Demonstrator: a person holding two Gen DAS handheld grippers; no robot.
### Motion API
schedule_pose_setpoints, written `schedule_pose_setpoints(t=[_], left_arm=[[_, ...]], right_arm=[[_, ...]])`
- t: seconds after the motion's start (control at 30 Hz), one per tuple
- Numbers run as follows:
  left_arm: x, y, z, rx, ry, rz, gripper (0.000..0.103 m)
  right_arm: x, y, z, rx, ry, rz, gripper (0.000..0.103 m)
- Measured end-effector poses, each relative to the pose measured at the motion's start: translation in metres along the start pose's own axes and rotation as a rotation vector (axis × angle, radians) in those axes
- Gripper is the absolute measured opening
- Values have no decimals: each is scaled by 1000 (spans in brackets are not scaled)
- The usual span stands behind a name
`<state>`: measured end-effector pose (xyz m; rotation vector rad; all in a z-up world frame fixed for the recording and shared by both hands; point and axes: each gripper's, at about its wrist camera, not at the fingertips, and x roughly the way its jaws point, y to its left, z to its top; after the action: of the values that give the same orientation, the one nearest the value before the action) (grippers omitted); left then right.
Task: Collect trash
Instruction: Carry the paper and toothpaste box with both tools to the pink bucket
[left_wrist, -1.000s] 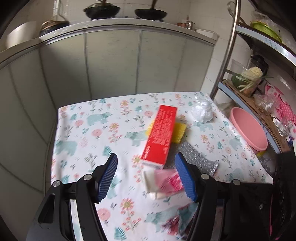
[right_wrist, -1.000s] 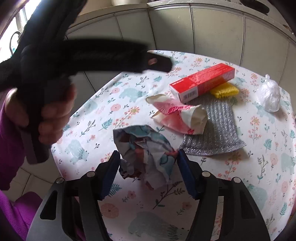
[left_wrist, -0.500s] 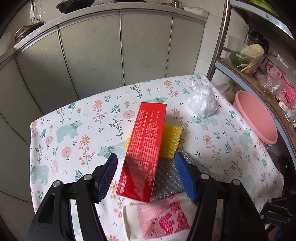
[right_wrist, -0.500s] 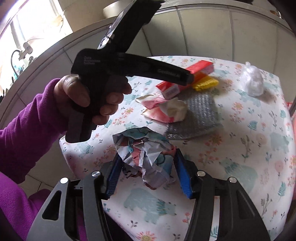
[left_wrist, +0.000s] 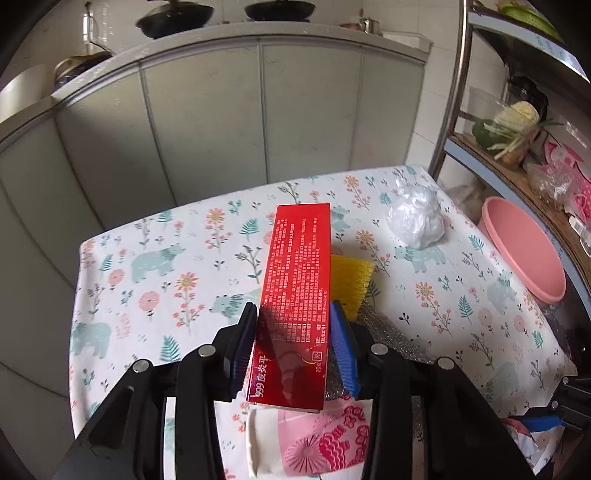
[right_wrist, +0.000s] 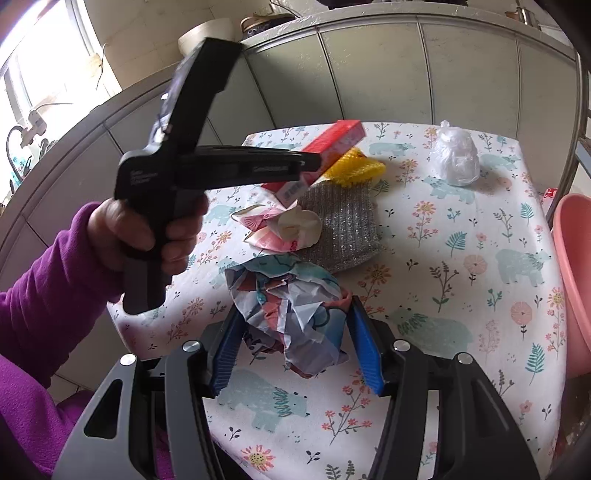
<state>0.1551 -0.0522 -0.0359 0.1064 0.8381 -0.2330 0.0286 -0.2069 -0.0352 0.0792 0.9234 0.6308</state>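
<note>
Now both claws loaded, slips likely.
L gripper (left_wrist: 293, 345) has just closed, pads on red box (left_wrist: 297, 280), whose far end overhangs yellow sponge (left_wrist: 351, 280) & may swing out; R gripper (right_wrist: 299, 350), part-open, squeezes crumpled paper (right_wrist: 288, 310) above table (right_wrist: 480, 295), soft wad could pop free.

We wear a purple fleece sleeve (right_wrist: 48, 280). Our left gripper (left_wrist: 293, 345) and right gripper (right_wrist: 293, 350) are matte black with ribbed blue pads (right_wrist: 364, 349), round silver screws (right_wrist: 193, 346), and faint lettering on the handle.
</note>
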Motion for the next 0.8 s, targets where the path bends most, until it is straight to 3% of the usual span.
schedule_pose_setpoints(t=[0.43, 0.8], left_arm=[[-74, 9, -20, -197, -114, 83, 39], [-96, 4, -34, -241, -127, 112, 39]], right_arm=[[-15, 3, 1, 5, -46, -81, 56], [-39, -1, 4, 30, -121, -143, 56]])
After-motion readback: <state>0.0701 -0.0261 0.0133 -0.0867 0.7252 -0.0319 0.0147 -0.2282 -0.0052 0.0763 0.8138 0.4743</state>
